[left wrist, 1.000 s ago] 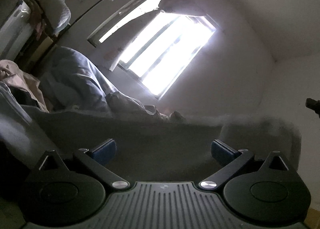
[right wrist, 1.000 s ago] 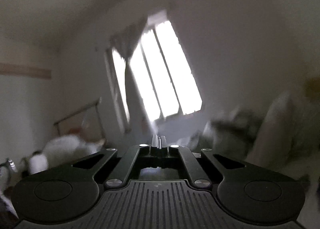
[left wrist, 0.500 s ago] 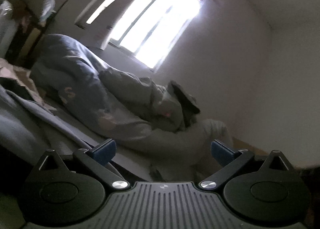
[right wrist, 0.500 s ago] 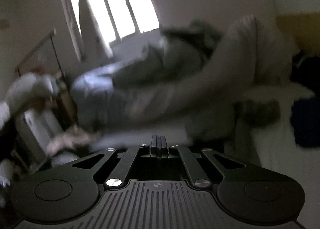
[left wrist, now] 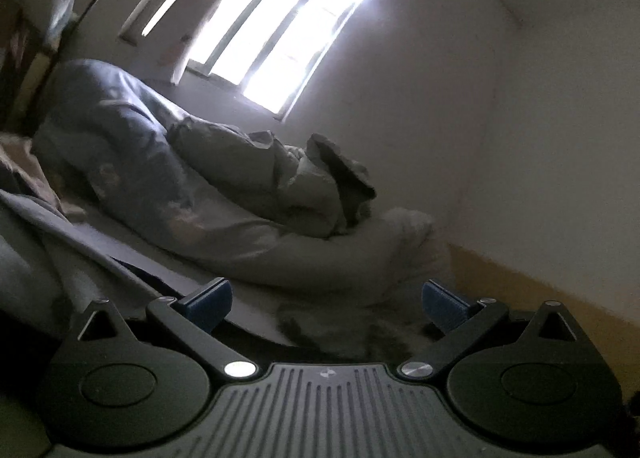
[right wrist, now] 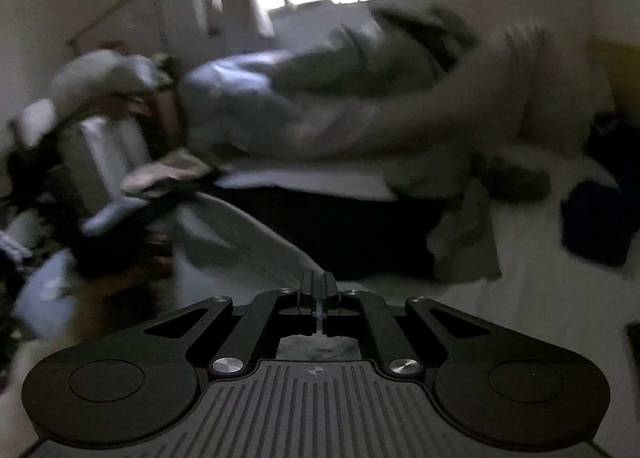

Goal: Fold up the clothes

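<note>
Pale-blue garment (right wrist: 240, 234) is pinched in the right gripper (right wrist: 319, 290), fingers clenched on its near edge; its long axis trails ahead-left of them over the bed (right wrist: 540, 298). Left gripper (left wrist: 326, 300) fingers are spread, empty; free end lies ahead-left.

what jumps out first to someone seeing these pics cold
The bright barred window glares at top centre of the left wrist view, above a heap of rumpled grey and blue bedding on the bed. In the right wrist view the right gripper is shut on a pale grey-blue cloth trailing away to the left.
</note>
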Tool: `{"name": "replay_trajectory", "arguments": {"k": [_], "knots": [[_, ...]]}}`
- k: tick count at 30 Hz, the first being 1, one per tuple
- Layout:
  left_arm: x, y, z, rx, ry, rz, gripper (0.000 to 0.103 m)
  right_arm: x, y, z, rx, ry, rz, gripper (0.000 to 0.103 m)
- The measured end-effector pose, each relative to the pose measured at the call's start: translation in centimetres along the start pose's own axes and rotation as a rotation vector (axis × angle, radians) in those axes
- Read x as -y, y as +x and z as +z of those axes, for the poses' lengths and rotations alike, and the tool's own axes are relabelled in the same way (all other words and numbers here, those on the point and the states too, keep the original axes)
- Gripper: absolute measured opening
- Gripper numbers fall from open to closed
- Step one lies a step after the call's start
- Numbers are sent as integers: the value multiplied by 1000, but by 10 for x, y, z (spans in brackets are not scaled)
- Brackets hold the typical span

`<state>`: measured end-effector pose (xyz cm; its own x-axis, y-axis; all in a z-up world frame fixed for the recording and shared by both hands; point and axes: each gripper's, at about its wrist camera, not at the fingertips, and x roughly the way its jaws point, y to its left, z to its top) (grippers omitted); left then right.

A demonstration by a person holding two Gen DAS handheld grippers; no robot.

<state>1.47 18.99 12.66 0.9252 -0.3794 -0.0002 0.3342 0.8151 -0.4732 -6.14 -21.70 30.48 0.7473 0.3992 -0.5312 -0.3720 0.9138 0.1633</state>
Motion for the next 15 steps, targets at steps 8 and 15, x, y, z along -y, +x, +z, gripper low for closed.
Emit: {"name": "replay_trajectory", "arguments": {"k": [8, 15], "knots": [[29, -38, 2, 45, 81, -57, 103, -25, -102, 5, 66, -69, 28, 12], [42, -44, -37, -58, 156, -86, 103, 8, -62, -42, 52, 14, 33, 60]]}}
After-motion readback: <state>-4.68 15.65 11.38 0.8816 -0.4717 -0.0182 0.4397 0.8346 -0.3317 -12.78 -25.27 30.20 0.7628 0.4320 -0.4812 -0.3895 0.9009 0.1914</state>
